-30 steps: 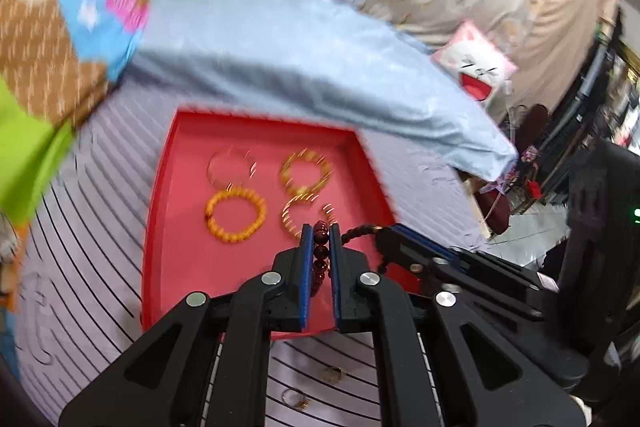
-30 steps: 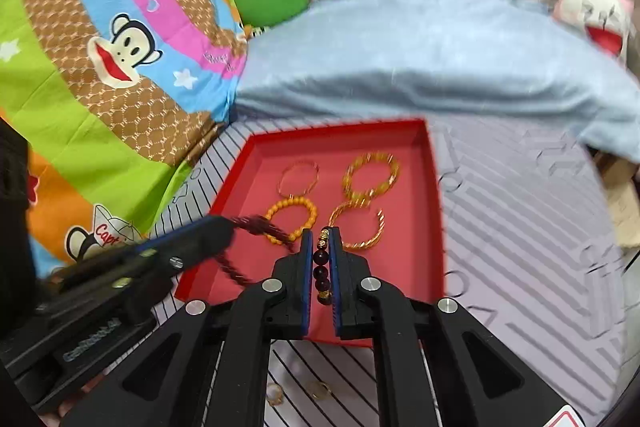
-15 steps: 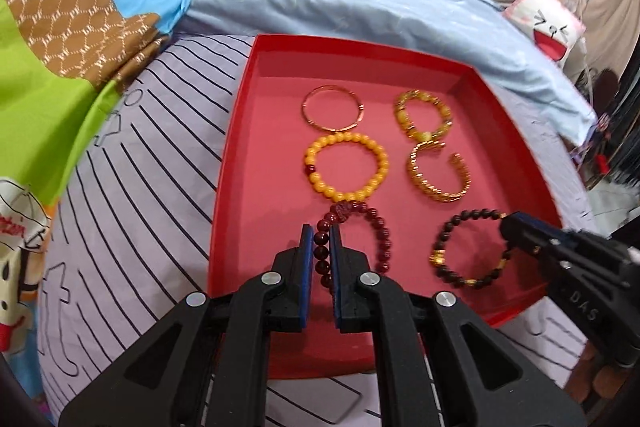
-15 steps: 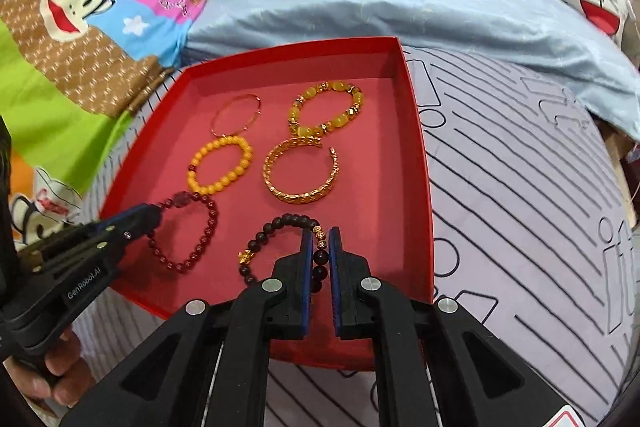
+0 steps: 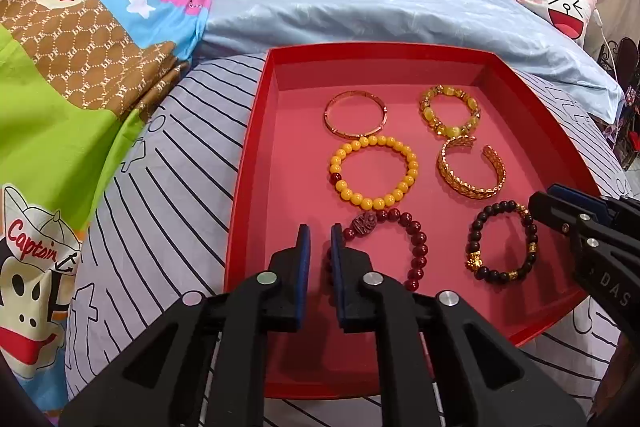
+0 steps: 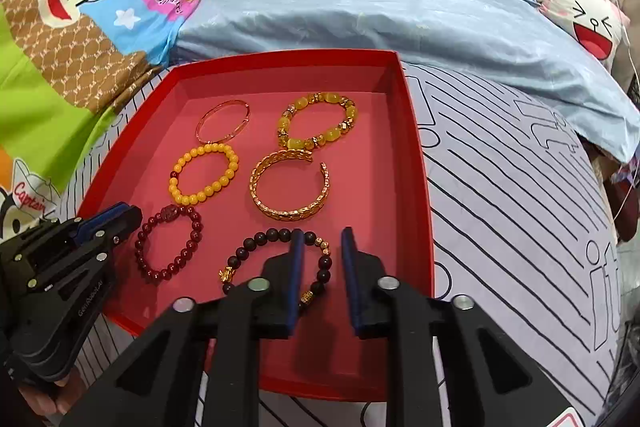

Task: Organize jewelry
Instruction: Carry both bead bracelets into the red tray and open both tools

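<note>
A red tray (image 5: 248,155) (image 6: 416,147) lies on the bed with several bracelets in two columns. At its near left, my left gripper (image 5: 320,231) is opening. The dark red bead bracelet (image 5: 416,247) (image 6: 170,243) lies flat on the tray floor, its left side against the right finger, unpressed. At the near right, my right gripper (image 6: 322,233) is opening too. The black bead bracelet (image 6: 256,243) (image 5: 502,241) with gold charms rests on the tray, one strand loose between the pads.
Farther back in the tray lie a yellow bead bracelet (image 5: 374,173), a gold cuff (image 5: 470,171), a thin bangle (image 5: 355,115) and an amber bracelet (image 5: 449,110). A blue quilt (image 5: 380,7) bulges behind the tray, a cartoon blanket (image 5: 80,47) lies left. Striped sheet (image 6: 520,207) surrounds the tray.
Both grippers came down over the tray with the bracelets, then parted their jaws. The dark red and the black bracelet now lie loose on the tray floor.
</note>
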The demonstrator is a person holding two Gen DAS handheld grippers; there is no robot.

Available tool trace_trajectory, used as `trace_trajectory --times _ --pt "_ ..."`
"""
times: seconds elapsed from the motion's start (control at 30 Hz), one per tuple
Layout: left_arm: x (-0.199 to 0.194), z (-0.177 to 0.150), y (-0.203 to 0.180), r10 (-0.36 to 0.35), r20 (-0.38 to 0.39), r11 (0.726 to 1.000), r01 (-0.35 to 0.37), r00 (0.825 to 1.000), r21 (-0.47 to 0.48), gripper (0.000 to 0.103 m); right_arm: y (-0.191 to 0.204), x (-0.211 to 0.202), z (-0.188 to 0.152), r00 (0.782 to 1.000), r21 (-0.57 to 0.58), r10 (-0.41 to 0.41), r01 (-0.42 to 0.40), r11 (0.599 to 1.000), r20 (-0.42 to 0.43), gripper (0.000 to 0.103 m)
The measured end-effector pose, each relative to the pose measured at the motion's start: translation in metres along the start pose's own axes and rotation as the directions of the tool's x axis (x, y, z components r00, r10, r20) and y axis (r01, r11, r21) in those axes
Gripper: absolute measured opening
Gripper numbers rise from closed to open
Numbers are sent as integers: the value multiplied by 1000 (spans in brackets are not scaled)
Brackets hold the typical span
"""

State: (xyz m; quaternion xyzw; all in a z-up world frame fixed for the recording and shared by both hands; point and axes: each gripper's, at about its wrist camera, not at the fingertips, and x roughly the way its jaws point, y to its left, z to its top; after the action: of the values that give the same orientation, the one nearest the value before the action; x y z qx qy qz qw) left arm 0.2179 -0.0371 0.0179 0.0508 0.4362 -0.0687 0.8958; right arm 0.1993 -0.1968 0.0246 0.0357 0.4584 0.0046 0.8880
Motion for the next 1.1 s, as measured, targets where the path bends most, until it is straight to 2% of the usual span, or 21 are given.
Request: trace_trajectory --times 0.13,0.4,0.67,0.9,1.1 --pt "-1 0 -2 -5 6 1000 5 1000 -3 24 -2 -3 0 1000 13 7 -7 1000 4 25" --pt "-10 -2 -5 -8 9 1000 8 1000 -10 24 -5 -14 -3 1000 27 17 -18 999 16 26" --pt "-37 -8 0 -11 37 1000 12 999 -18 24 -8 -46 -11 998 30 23 -25 999 57 26" --pt "-67 -26 6 -20 46 999 21 999 -33 25 -12 -84 -30 996 32 34 -37 999 89 26" --pt "-88 -53 7 -24 38 999 25 999 -26 25 -8 -102 -57 996 13 38 -39 999 77 26"
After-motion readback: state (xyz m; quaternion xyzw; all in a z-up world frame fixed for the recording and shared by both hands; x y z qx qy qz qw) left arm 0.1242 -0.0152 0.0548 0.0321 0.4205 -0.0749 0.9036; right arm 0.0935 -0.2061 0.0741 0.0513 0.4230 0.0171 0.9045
